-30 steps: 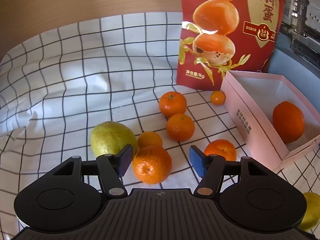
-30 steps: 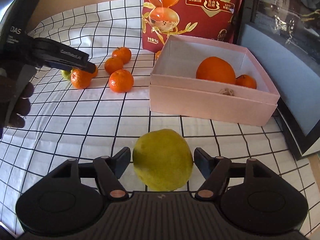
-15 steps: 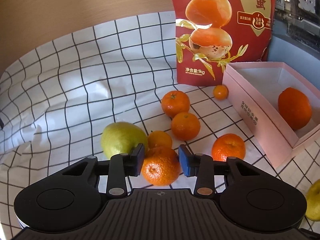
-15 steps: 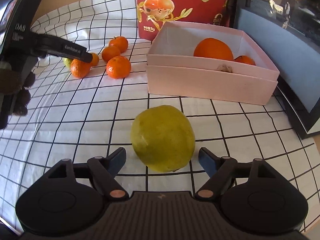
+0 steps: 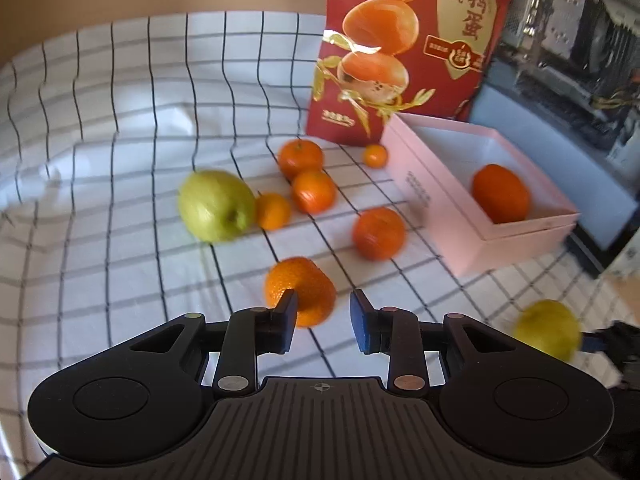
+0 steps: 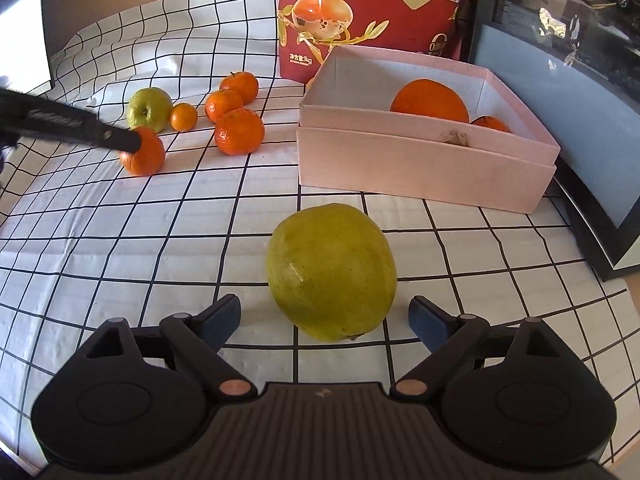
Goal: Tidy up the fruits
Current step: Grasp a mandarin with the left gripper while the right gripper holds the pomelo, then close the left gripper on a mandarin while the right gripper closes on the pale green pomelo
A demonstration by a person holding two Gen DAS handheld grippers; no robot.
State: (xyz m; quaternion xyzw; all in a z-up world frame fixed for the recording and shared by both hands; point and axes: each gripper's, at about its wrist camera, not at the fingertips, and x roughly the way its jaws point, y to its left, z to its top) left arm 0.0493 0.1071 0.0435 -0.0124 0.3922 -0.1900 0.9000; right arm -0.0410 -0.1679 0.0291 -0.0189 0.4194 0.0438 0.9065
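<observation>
The left tongs are closing, but in the left wrist view the mandarin sits just past the tips, against the left pad only, with a clear gap to the right pad; nothing is pinched yet. It lies on the checked cloth over the worktop, nearer than the green apple and the other loose mandarins, left of the pink box. To do this grab well, the tongs probably need to go further forward so both pads straddle the widest part of the fruit; closing from here would likely squeeze it away and set it rolling.

The right tongs are opening, spread wide either side of the large yellow-green fruit, pads apart from its skin. It rests on the cloth, near side of the box, where an orange already lies.
</observation>
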